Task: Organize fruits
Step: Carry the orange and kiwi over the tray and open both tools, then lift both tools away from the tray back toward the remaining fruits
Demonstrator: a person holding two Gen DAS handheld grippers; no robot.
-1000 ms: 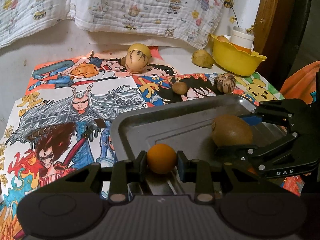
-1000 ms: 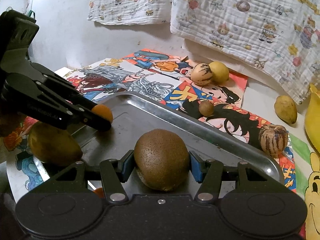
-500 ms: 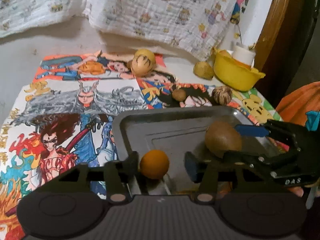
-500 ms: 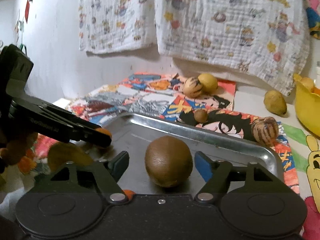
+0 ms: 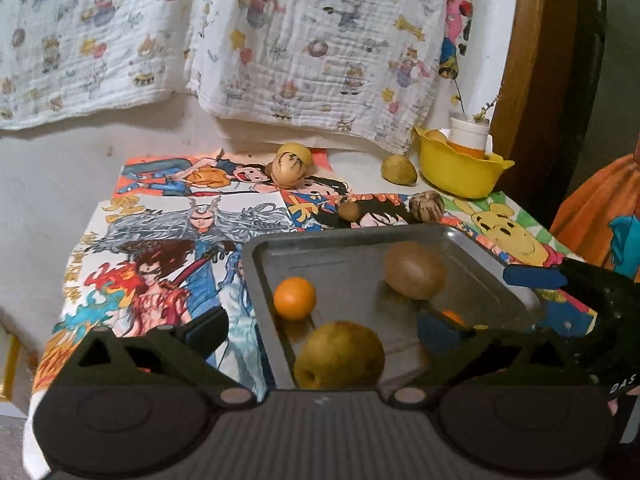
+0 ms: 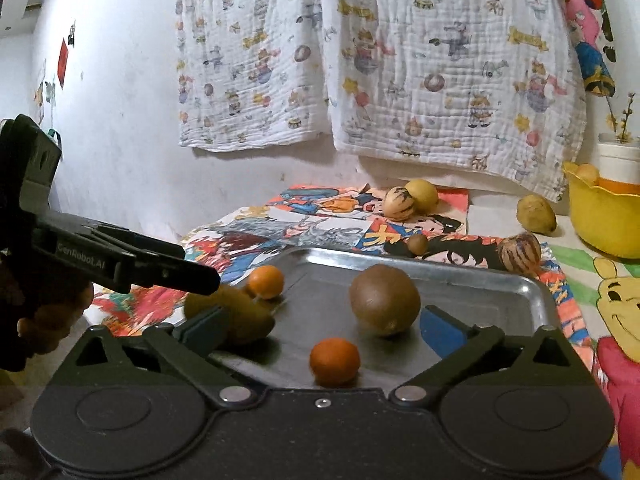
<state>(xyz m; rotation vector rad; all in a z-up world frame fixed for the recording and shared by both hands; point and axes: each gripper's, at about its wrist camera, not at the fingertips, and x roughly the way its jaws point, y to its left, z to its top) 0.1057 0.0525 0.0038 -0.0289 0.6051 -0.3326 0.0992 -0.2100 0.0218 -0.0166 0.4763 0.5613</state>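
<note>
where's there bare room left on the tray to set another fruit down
Free: the tray's far strip behind the brown fruit, toward its right rim. Crowded: the near left, where the yellow-green fruit and two small oranges sit.

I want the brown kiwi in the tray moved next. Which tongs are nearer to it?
Right. The right tongs, open, have the kiwi just ahead, near their right finger. The left tongs, also open, sit across the tray, behind the small orange and a yellowish fruit.

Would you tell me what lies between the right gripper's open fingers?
In the right wrist view, a small orange fruit sits on the metal tray, untouched, inside the right gripper.
</note>
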